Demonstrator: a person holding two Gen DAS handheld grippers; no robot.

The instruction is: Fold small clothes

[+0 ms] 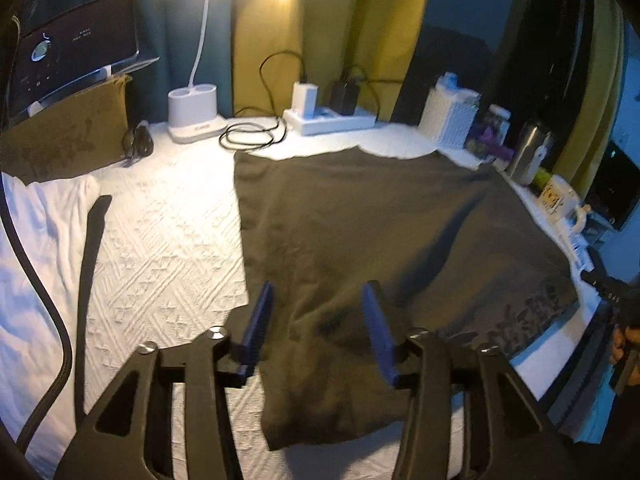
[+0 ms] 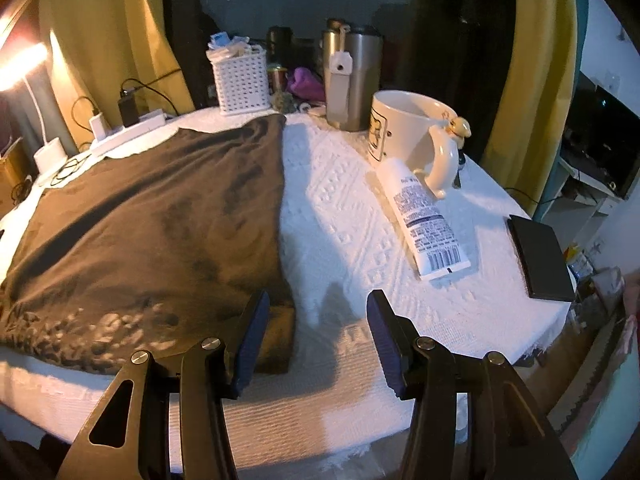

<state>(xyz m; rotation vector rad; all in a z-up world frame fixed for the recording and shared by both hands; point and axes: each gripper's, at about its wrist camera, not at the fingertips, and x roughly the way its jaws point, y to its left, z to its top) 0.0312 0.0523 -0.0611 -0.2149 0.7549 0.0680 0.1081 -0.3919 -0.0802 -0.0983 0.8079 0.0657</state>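
A dark brown garment (image 1: 380, 232) lies spread flat on the white textured tablecloth (image 1: 168, 248). It also shows in the right wrist view (image 2: 152, 216), with a pale print near its front edge. My left gripper (image 1: 318, 312) is open and empty, just above the garment's near left part. My right gripper (image 2: 316, 320) is open and empty at the garment's near right corner, its left finger (image 2: 252, 332) over the cloth edge and its right finger over bare tablecloth.
A white garment (image 1: 36, 248) lies at the left. A lamp base (image 1: 192, 114), power strip (image 1: 332, 118), white basket (image 2: 242, 80), steel tumbler (image 2: 352, 80), mug (image 2: 412, 128), tube (image 2: 424, 220) and black wallet (image 2: 540, 256) ring the table's back and right.
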